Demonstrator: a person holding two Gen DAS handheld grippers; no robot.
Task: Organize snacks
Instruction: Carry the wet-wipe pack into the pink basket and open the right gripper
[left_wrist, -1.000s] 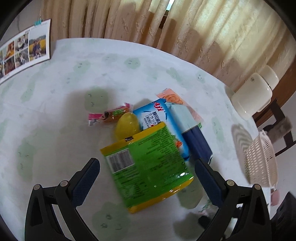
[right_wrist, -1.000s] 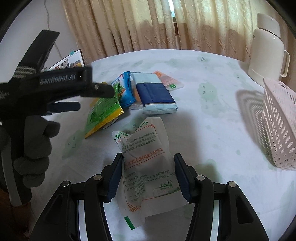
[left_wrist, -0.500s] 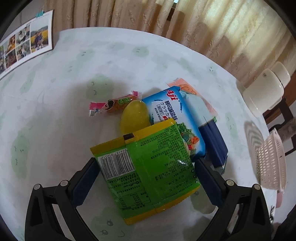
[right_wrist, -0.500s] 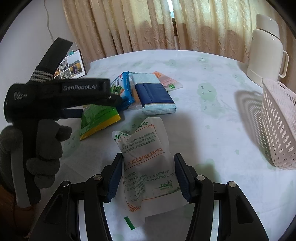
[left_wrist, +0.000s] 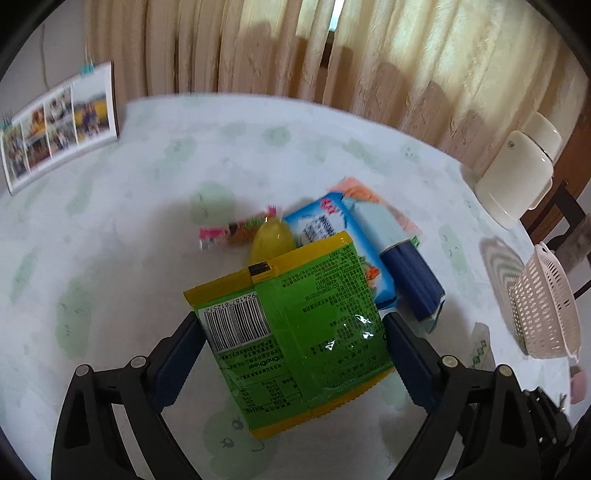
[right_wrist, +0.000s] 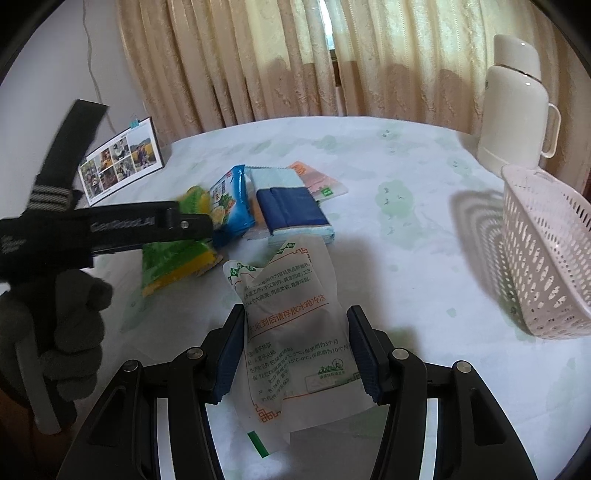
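1. You are holding the left gripper over the green and yellow snack bag, and its jaws are closing with the bag between them; the blue pads are standing at both sides of the bag, and I cannot tell if they are already pressing on it.
2. The green bag is lying on the table, with its far edge resting over a yellow egg-shaped thing and a blue snack packet.
3. Just beside the blue packet a dark blue and pale blue pack is lying, and a small pink-ended candy is sitting at the left of the yellow thing.
4. You are keeping the right gripper closed on the white pouch with orange print; both pads are touching its sides.
5. Your gloved left hand is showing at the left of the right camera.
6. The pink basket is standing at the right edge of the table, well apart from the snacks, and the white thermos is standing behind it
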